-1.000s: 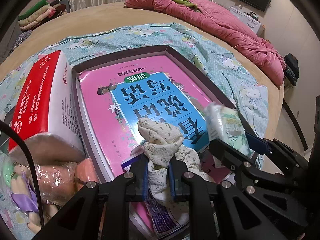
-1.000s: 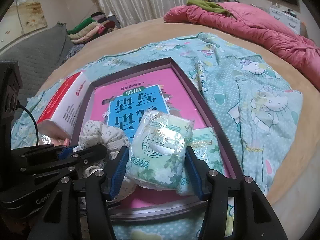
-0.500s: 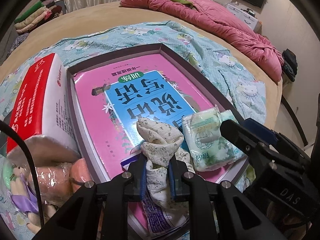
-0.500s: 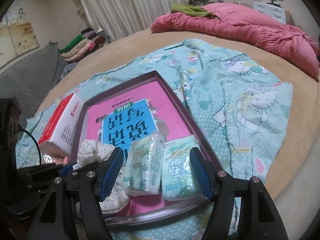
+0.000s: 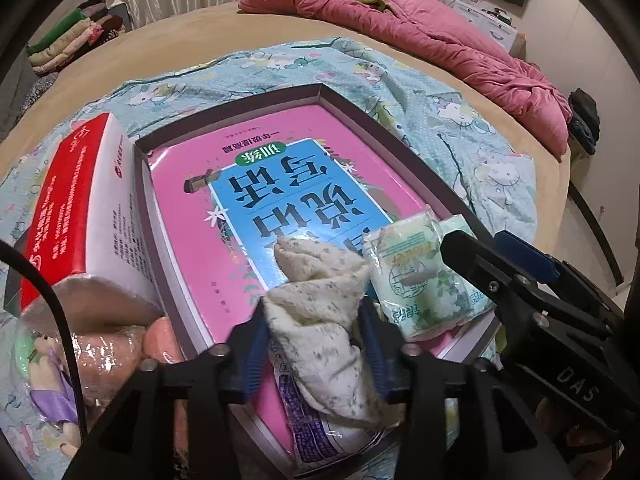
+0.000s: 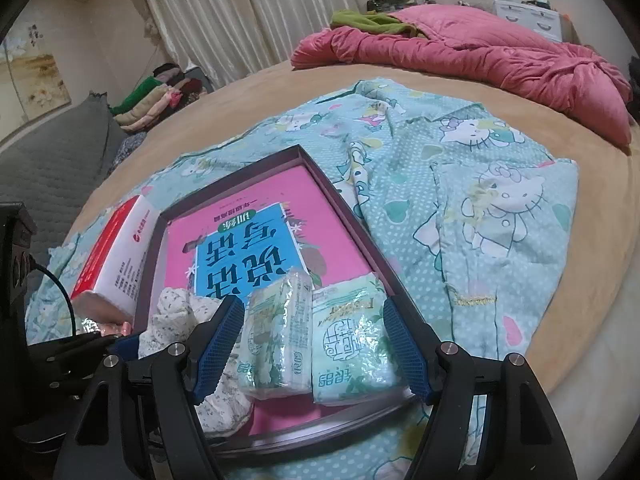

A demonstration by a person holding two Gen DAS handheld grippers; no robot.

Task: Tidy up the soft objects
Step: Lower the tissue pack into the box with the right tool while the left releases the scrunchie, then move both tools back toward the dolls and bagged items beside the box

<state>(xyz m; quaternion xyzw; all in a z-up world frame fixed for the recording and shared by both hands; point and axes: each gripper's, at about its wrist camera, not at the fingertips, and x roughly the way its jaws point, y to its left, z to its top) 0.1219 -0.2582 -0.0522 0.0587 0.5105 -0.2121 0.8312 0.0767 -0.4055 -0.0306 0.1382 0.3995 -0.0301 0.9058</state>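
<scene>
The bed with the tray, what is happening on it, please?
A person holds two grippers over a shallow dark tray with a pink book inside. The left gripper is opening around a white speckled cloth bundle. The right gripper stands open around two green tissue packs resting in the tray.

Soft, even indoor light fills both fisheye views, with no hard shadows across the bedspread (image 6: 480, 208). Glare glints off the plastic wrap of the tissue packs (image 6: 348, 344) and a wrapped doll (image 5: 92, 356). Heavy barrel distortion bends the bed's edge into a curve, and black vignetting rounds off every corner. Centre detail stays sharp; the dark gripper frames in the foreground read nearly black, while the closed curtains (image 6: 248, 12) show pale and flat.
</scene>
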